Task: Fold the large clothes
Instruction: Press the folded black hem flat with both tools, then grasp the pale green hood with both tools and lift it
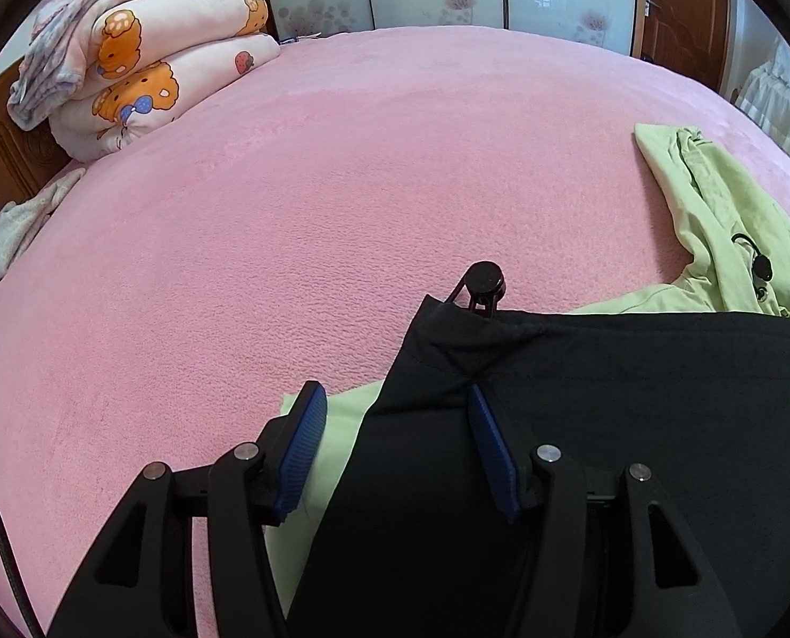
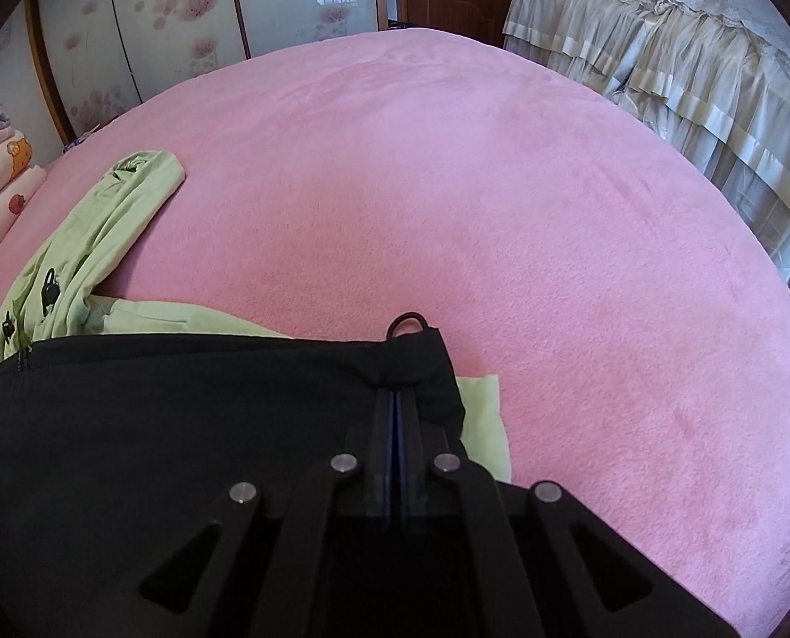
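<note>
Left wrist view: left gripper (image 1: 392, 399) has its fingers apart, black garment (image 1: 581, 399) edge lying between them on the pink bed (image 1: 288, 212). Right wrist view: right gripper (image 2: 397, 393) is pinched together on the garment's corner, over a green hoodie (image 2: 102, 228).

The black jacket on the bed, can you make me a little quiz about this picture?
1. True or false: the right gripper has its jaws shut on the black jacket.
2. What colour is the blanket covering the bed?
3. What lies under the black jacket: A) a green hoodie, B) a red towel, C) a book?

Key: 1 true; 2 pink; 3 A.
</note>
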The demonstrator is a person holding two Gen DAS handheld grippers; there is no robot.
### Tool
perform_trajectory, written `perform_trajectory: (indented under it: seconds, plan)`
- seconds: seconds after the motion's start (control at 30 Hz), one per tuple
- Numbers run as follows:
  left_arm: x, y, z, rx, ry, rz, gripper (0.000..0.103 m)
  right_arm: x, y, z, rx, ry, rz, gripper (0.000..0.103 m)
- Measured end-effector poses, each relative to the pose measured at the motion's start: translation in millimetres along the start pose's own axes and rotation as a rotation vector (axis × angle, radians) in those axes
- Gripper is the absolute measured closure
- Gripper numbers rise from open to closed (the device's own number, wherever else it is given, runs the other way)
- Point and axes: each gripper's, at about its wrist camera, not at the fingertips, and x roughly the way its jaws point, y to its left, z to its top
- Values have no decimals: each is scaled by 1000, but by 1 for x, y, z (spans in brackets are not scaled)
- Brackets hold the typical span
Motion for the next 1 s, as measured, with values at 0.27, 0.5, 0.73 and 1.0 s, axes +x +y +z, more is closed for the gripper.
perform_trajectory:
  seconds: [0.27, 0.5, 0.73, 1.0]
  plan:
    - [-21, -12, 8, 44, 60, -24, 41, -13, 10, 9, -1, 75, -3, 99]
    - [-62, -40, 26, 150, 39, -98, 38, -43, 24, 26, 9, 116, 111, 98]
    - [-70, -85, 62, 220, 23, -160, 33, -53, 70, 67, 3, 109, 280, 76]
    - [-28, -122, 112, 155, 67, -230, 33, 1, 110, 117, 84, 160, 357, 76]
